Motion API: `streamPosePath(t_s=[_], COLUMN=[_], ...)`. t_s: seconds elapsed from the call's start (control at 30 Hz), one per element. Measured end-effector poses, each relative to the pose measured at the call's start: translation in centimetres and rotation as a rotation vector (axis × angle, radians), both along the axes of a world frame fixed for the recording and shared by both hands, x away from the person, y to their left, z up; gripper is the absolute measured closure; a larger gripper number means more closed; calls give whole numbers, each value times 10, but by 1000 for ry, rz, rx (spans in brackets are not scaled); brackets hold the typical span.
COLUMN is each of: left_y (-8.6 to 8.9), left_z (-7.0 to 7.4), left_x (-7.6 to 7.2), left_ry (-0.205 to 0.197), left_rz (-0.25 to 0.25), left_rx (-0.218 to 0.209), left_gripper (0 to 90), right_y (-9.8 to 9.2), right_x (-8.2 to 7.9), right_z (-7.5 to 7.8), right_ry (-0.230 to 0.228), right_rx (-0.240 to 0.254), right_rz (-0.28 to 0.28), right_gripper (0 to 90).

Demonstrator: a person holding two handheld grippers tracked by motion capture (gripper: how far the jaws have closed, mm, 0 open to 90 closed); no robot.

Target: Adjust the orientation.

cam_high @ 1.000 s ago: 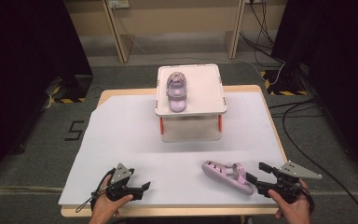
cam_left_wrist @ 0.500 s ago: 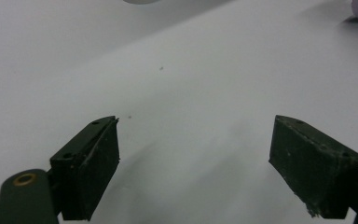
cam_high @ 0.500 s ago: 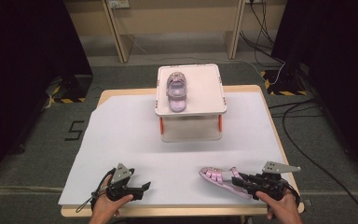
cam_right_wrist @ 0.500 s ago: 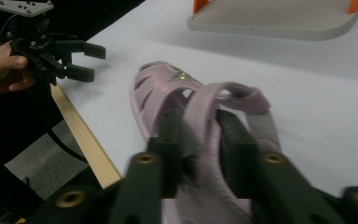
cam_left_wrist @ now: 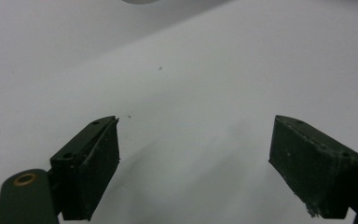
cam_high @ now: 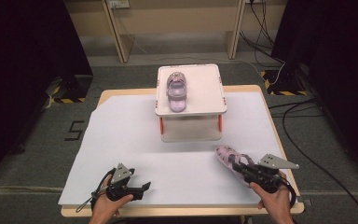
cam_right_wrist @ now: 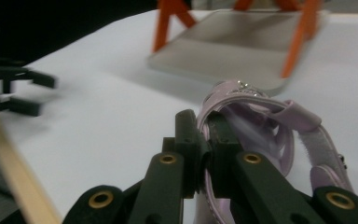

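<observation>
A lilac sandal (cam_high: 176,89) lies on top of the white stand (cam_high: 205,88) at the back of the table. A second lilac sandal (cam_high: 227,157) lies near the front right, toe pointing away and to the left. My right gripper (cam_high: 240,169) has just been closing, and its jaws are now pressed on that sandal's side wall. In the right gripper view the sandal (cam_right_wrist: 265,116) bulges out to the right of the shut right gripper (cam_right_wrist: 205,126). At the front left my left gripper (cam_high: 142,187) rests on the sheet, and its jaws (cam_left_wrist: 193,154) stand wide apart with nothing between them.
A white sheet (cam_high: 135,135) covers most of the wooden table. The stand has orange legs (cam_high: 220,122) and a lower shelf (cam_right_wrist: 242,46). Cables (cam_high: 298,112) trail on the floor at the right. Dark curtains flank both sides.
My right gripper moved left onto the sandal and closed on its side; the sandal shifted slightly away from the front edge. The left gripper stayed put.
</observation>
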State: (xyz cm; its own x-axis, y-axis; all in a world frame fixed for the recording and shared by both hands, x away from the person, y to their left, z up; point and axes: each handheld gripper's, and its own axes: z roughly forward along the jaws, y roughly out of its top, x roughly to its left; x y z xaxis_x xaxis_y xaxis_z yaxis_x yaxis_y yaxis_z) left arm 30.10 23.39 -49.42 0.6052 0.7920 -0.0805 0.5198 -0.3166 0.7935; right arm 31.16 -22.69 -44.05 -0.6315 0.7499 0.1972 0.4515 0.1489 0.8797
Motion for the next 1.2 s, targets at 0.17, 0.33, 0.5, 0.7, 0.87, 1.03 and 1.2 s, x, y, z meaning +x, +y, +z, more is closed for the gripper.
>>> streamPosePath(t_s=[0.17, 0.33, 0.5, 0.7, 0.87, 1.03, 1.2], left_y=[-1, -1, -1, 0, -1, 0, 0], left_z=[-1, 0, 0, 1, 0, 0, 0], left_x=[1, 0, 0, 0, -1, 0, -1], left_ry=[2, 2, 2, -2, -1, 1, 1], left_rz=[-2, -4, -5, -5, -7, -6, -6], left_rx=[0, 2, 3, 2, 4, 7, 7], left_gripper=[157, 157, 156, 157, 157, 157, 157], right_y=[-3, 12, 28, 34, 30, 29, 21], right_x=[10, 10, 1, -13, -18, -26, -25], right_z=[-3, -12, -13, -6, -6, 6, 12], right_ry=[-12, 25, 92, 110, 127, 95, 42], right_rx=[0, -31, -78, -112, -96, -65, -74], right_rz=[-58, -31, 36, 45, 58, 77, 52], right_gripper=[851, 831, 584, 441, 441, 427, 433])
